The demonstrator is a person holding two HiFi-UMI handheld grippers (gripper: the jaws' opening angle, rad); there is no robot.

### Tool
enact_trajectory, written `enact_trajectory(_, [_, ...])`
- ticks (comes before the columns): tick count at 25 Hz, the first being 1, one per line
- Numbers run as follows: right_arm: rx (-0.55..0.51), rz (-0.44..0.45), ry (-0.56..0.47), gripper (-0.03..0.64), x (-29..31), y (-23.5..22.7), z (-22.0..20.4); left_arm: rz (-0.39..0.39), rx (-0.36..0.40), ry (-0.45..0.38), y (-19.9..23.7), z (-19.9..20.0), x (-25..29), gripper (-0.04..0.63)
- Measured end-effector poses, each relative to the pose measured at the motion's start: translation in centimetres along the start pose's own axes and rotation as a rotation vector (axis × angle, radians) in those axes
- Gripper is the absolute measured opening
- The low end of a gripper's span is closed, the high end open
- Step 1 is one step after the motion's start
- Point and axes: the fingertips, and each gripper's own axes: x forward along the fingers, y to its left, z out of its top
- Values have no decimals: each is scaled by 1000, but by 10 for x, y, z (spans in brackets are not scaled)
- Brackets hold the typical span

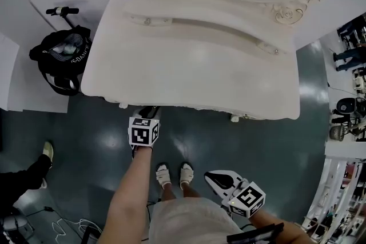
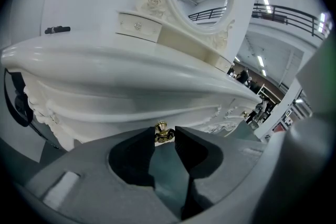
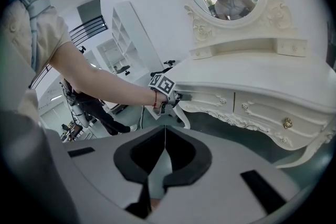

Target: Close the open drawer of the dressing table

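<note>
My left gripper (image 2: 165, 131) pinches knob (image 2: 163, 134) | drawer (image 2: 136, 110) straight ahead, left nearer | my right gripper (image 3: 165, 129) pressed together, idle

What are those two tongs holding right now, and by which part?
The left tongs pinch the brass drawer knob between their tips; the right tongs are closed on nothing.

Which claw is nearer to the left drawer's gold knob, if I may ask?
Left. The left claw grips the gold knob; the right claw, shut and empty, hangs back by the person's waist, clear of the dressing table.
</note>
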Motion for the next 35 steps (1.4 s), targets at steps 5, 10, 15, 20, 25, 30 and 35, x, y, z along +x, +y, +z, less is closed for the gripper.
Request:
enact_trajectory(5, [0, 2, -4, 17, 0, 1, 0, -3, 2, 9, -1, 0, 2, 120])
enact_trajectory(10, [-4, -2, -1, 17, -2, 2, -3, -29, -5, 24, -3, -2, 5, 120])
enact_trajectory(15, [1, -12, -8, 17, -4, 0, -2, -50, 42, 41, -10, -1, 4, 177])
enact_trajectory(20, [4, -12, -17, 16, -5, 1, -3, -46, 51, 14, -12, 2, -8, 225])
enact_trajectory(25, [5, -12, -31, 16, -7, 5, 0, -92, 48, -39, -22, 14, -33, 239])
enact_trajectory(30, [1, -6, -59, 17, -9, 10, 8, -123, 64, -81, -41, 24, -57, 239])
enact_trajectory(35, [-19, 0, -93, 16, -12, 17, 18, -140, 77, -111, -57, 33, -78, 239])
